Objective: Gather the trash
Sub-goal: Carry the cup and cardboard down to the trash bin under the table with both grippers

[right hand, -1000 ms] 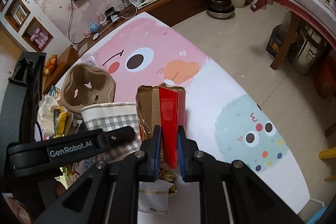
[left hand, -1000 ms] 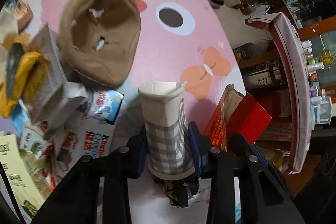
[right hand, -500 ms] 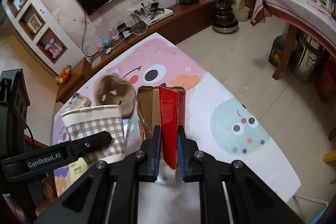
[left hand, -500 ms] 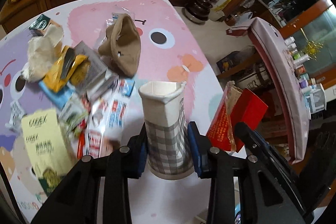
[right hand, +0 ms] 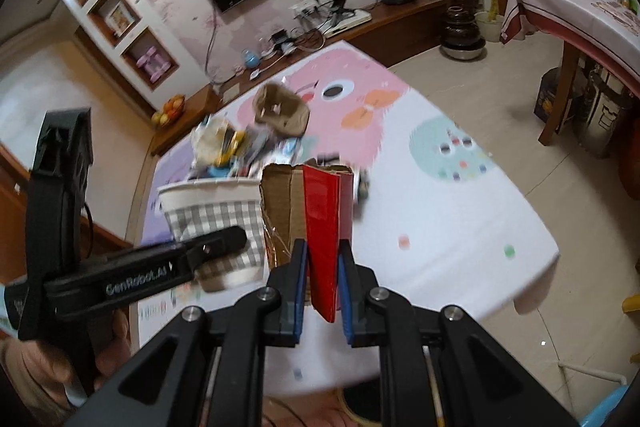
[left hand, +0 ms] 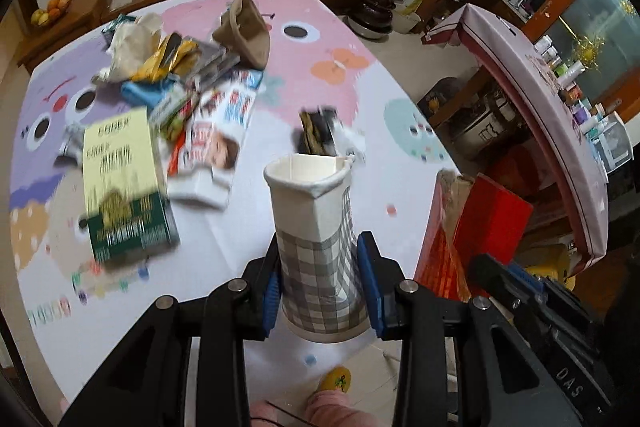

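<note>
Both my tongs have lifted clear of the mat point(left hand: 360, 131): left tongs point(left hand: 320, 287) pinch the light, crushable cup point(left hand: 316, 227) low, right tongs point(right hand: 323, 283) clamp the stiff red box point(right hand: 324, 219).

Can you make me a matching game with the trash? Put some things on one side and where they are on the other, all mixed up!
Things:
1. checked paper cup
2. red box
3. brown egg tray
4. yellow-green box

Places:
A. flat on the mat, near the pile
B. in the left tongs
C. far end of the pile
D. in the right tongs

Pairs: 1-B, 2-D, 3-C, 4-A
</note>
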The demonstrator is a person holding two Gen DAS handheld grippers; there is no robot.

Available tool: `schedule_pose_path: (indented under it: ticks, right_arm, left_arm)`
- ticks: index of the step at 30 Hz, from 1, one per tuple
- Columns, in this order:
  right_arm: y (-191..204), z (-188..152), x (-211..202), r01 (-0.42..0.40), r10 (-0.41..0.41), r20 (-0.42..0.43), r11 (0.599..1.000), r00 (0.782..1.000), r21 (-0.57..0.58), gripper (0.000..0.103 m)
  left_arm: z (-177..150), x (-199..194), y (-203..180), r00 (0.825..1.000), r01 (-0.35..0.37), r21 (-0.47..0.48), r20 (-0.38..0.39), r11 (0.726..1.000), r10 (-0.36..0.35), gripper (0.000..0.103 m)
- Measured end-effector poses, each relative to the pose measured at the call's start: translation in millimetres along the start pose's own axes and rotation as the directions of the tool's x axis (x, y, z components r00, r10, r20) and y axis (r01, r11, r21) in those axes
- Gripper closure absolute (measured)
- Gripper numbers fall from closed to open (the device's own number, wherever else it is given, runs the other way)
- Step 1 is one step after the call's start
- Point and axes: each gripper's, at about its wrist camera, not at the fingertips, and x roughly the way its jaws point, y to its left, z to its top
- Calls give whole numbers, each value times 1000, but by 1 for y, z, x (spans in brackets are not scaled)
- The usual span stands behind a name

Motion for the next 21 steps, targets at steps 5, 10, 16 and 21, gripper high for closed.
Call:
schedule_pose_path:
  ticks: [5,10,16,21]
  right_arm:
    - [-20,-44,-17,-36,34,-49,999,998,-37,89]
    - [-44,-86,-24,-85,79,-104,995,991,-52,89]
    - [-65,-140,-19,-111,91,-218,990,972,-82,89]
    - [-83,-180,-3,-104,88,-288,994,954,-43,89]
  left_arm:
    - [-49,-1,-20,1000,-17,-52,-18,998,16,70]
    - [-104,7,-46,998,-64,-59,-10,996,64,70]
    - [-163,22,-79,991,-135,11,-17,991,135,70]
    - [-199,43,-85,983,-171,40,-67,984,174,70]
